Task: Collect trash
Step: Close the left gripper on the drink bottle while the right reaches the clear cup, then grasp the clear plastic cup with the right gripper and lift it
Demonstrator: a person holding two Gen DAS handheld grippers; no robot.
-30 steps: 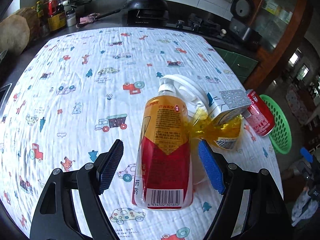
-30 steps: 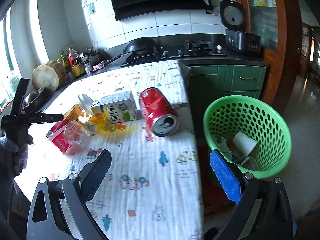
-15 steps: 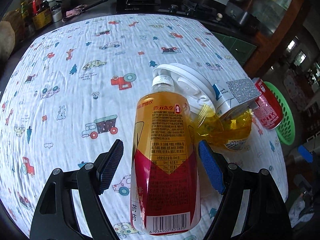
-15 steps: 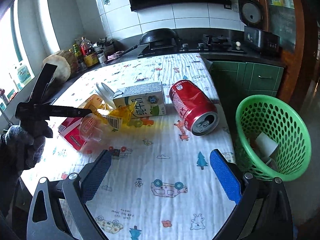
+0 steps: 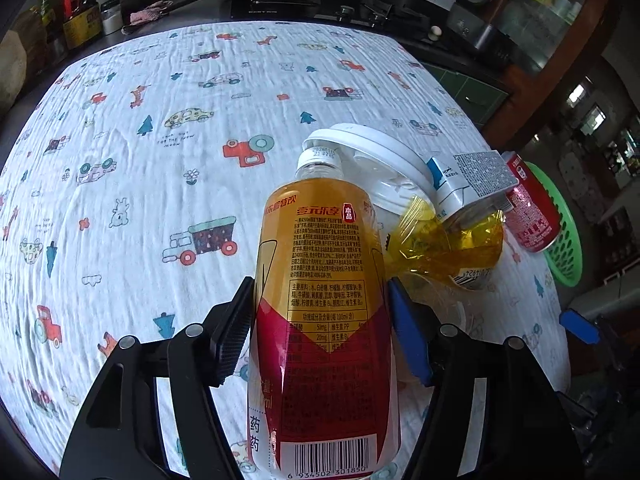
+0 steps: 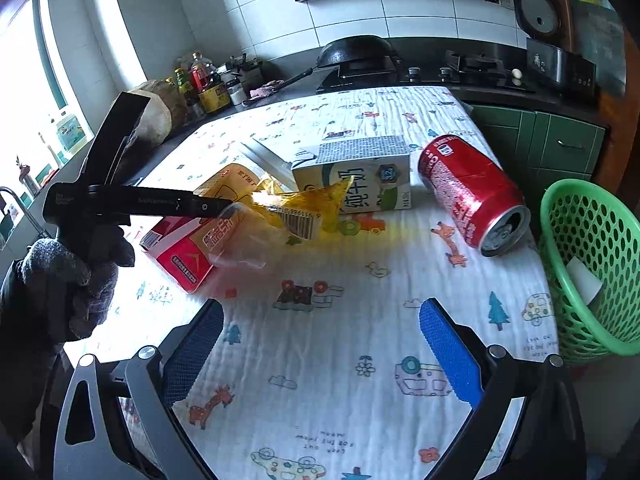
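1. Left wrist view: the left gripper (image 5: 322,320) is closing around the yellow-and-red labelled plastic drink bottle (image 5: 324,300) lying on the white cartoon-printed tablecloth (image 5: 160,120). Its jaws have just been narrowing with the bottle between them, and both pads are now sitting against the bottle's sides, so the grip looks made or nearly made. The bottle's white cap is pointing away from the fingers. Just beyond the bottle and to the right of the fingertips, a white plastic lid (image 5: 372,152), a crumpled yellow cellophane wrapper (image 5: 448,244), a white-and-grey milk carton (image 5: 468,180) and a red drink can (image 5: 528,212) are still waiting on the cloth. The green perforated plastic basket (image 5: 560,232) is standing past the table's edge.

2. Right wrist view: the right gripper (image 6: 320,344) is hovering with its jaws spread wide and nothing between them, only bare cloth. The red can (image 6: 476,192) is lying on its side ahead and right of the fingers, the carton (image 6: 360,180) ahead, the wrapper (image 6: 300,208) ahead and left. The basket (image 6: 592,260), right of the right finger, is already holding a little white rubbish, so collecting looks begun with most pieces left.
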